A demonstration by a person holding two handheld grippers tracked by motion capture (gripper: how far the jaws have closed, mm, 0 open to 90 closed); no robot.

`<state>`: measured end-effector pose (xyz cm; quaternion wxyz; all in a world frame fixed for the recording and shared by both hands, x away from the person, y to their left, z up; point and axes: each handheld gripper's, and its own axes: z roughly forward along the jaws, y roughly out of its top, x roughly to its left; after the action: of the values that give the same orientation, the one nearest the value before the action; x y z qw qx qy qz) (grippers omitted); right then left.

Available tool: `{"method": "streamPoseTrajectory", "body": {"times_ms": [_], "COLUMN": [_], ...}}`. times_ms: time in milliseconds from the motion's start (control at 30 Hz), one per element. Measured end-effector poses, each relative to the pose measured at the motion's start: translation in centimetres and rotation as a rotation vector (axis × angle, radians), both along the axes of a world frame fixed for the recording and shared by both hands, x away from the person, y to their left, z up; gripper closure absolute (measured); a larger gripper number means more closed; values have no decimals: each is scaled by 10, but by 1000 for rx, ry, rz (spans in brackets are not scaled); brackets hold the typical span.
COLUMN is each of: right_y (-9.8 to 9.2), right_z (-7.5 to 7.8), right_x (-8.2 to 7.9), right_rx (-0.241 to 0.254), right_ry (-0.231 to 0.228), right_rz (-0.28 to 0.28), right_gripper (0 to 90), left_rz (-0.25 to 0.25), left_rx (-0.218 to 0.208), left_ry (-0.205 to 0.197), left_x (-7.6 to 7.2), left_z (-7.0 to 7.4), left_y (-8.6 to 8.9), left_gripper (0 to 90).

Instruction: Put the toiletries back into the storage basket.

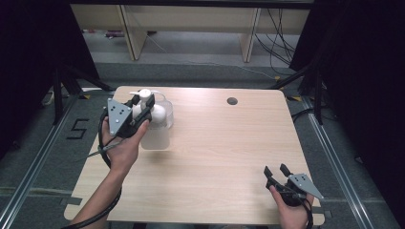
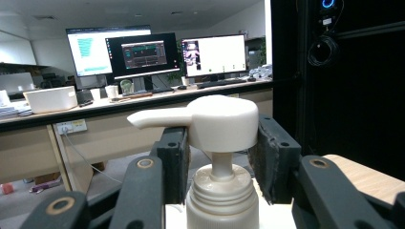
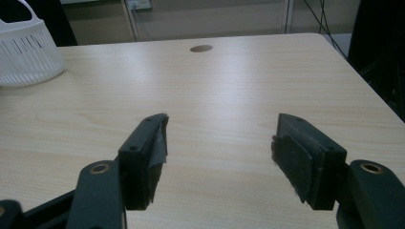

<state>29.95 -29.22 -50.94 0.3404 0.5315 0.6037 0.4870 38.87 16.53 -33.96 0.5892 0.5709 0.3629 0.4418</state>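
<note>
In the high view the left gripper (image 1: 143, 109) sits at the upper left of the frame, close to the far-left corner of the wooden table (image 1: 224, 157). Its 2 jaws are clamped on the white pump bottle (image 1: 152, 114), which stands in or against a pale translucent container (image 1: 160, 129); which of the 2 is hard to tell from above. In the left gripper view the pump head (image 2: 210, 121) fills the centre, spout pointing to frame left, with the 2 black pads pressed against its sides and the ribbed collar (image 2: 222, 191) below.

The right gripper (image 1: 276, 174) rests at the lower right of the high view, near the table's near edge and right edge, well apart from the bottle. In the right gripper view its 2 jaws stand apart with bare tabletop between them.

The middle and right of the table are bare wood, so open room lies between the 2 grippers. A round cable hole (image 1: 232, 101) sits near the far edge. A white slotted basket (image 3: 24, 52) shows at the upper left of the right gripper view. Beyond the far edge stand desk legs (image 1: 131, 33) and loose cables (image 1: 282, 43).
</note>
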Motion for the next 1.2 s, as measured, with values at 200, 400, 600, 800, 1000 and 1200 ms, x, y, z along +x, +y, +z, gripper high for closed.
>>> {"method": "streamPoseTrajectory", "body": {"times_ms": [200,400,600,800,1000,1200], "right_y": [1,2,2,2,2,1], "right_z": [0,-1,-1,-1,-1,-1], "right_x": [-1,1,1,0,0,1], "right_rx": [8,11,10,9,10,-9], "right_ry": [19,-1,3,7,8,-5], "right_rz": [-5,8,-2,-6,-4,-3], "right_gripper": [365,365,364,364,363,363], "left_rz": [11,18,25,31,37,41], "left_rx": [7,7,8,3,-1,0], "left_ry": [4,1,-1,-1,0,1], "left_x": [3,6,11,16,20,26], "left_z": [1,3,5,6,7,9], "left_y": [3,5,7,9,10,11], "left_gripper": [593,592,592,592,592,592]}}
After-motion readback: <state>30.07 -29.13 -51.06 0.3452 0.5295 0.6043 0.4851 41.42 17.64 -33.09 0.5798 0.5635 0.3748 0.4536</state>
